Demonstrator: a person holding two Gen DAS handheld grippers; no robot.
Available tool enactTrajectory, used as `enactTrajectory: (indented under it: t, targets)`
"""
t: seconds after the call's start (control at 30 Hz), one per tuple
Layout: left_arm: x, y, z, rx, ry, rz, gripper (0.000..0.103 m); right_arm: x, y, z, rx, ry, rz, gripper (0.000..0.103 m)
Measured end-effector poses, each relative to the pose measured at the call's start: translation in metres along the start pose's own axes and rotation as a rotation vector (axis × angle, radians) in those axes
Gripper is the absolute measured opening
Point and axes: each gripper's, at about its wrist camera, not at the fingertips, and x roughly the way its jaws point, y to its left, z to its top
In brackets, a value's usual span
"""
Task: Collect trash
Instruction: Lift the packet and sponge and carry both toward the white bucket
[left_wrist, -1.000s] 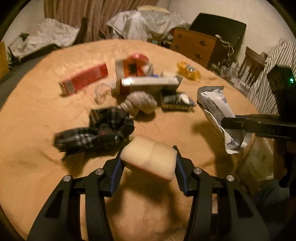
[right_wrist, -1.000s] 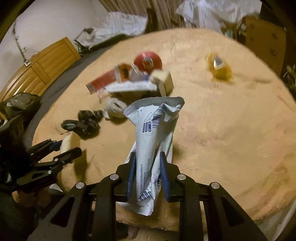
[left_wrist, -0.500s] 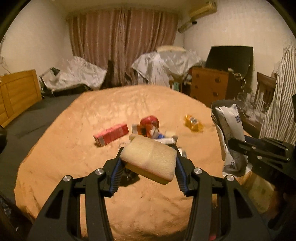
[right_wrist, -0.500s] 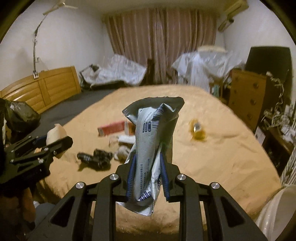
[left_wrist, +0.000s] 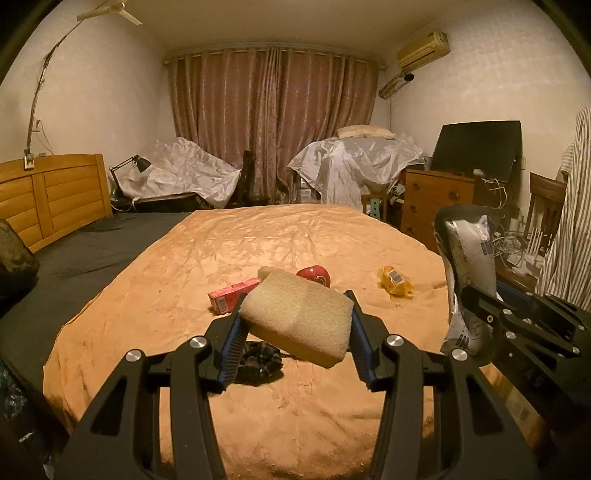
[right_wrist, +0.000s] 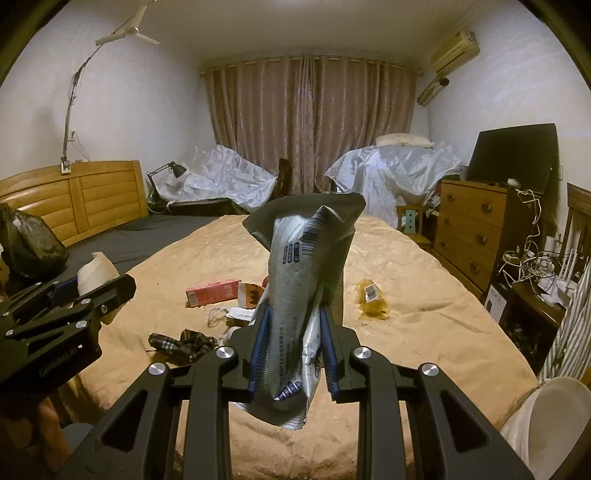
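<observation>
Above the bed (left_wrist: 155, 295), the left gripper (left_wrist: 295, 325) clamped a sponge (left_wrist: 295, 314) and the right gripper (right_wrist: 291, 350) pinched a silver wrapper (right_wrist: 306, 266); a pink box (right_wrist: 210, 293), yellow wrapper (right_wrist: 371, 297) and other litter remained uncollected on the cover.

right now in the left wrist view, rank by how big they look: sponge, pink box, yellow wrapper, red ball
1. sponge, nearest the camera, so unsure
2. pink box
3-4. yellow wrapper and red ball look alike; ball partly hidden

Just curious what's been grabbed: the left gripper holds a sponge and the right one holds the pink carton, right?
Not quite. The right gripper holds a crumpled silver wrapper, as the right wrist view shows; the pink carton lies on the bed. The left gripper does hold the sponge.
</observation>
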Motion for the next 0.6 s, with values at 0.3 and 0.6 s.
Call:
enactTrajectory:
  t: [0.3, 0.6]
  targets:
    - [0.005, -0.014, 0.002, 0.018, 0.018, -0.048, 0.048, -0.004, -0.007, 0.009, 0.013, 0.010, -0.002, 0.026]
    - [0.012, -0.072, 0.017, 0.055, 0.008, -0.178, 0.048, -0.052, -0.082, 0.018, 0.063, 0.015, -0.110, 0.027]
